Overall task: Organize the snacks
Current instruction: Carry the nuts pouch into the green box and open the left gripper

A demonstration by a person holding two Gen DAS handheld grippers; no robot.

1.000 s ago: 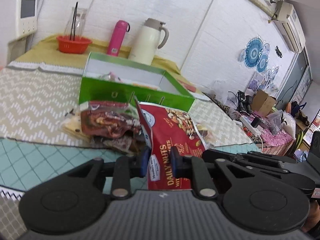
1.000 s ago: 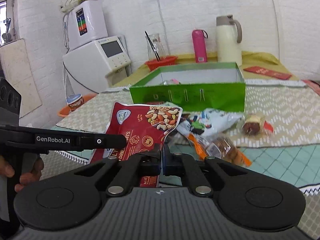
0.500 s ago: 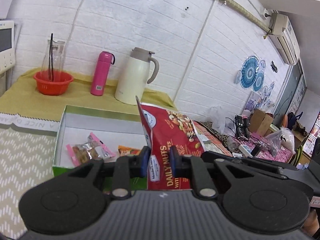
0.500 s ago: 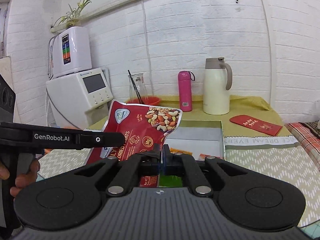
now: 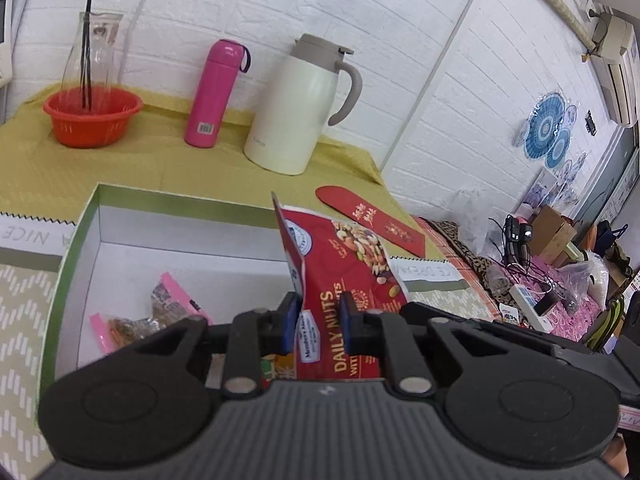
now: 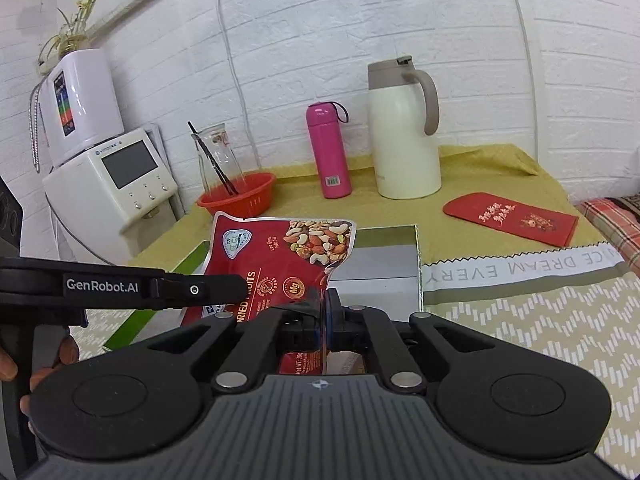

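Both grippers hold one red Daily Nuts packet [image 5: 344, 276], also in the right wrist view [image 6: 280, 260]. My left gripper [image 5: 318, 326] is shut on its lower left part. My right gripper [image 6: 322, 314] is shut on its right edge. The packet hangs upright over the open green box [image 5: 76, 236] with a white inside; the box's far wall shows in the right wrist view [image 6: 384, 256]. A pink-wrapped snack [image 5: 160, 304] lies on the box floor, and an orange packet [image 5: 276, 364] shows just below my left fingers.
Behind the box on the yellow cloth stand a cream thermos jug [image 5: 298, 106], a pink flask [image 5: 214, 94] and a red bowl [image 5: 92, 118] with a glass carafe. A red envelope [image 6: 512, 218] lies to the right. A white water dispenser [image 6: 112, 184] stands at left.
Both grippers have carried the nuts packet up from the table and forward, so it is now over the open box. The loose snacks on the mat have dropped out of view.
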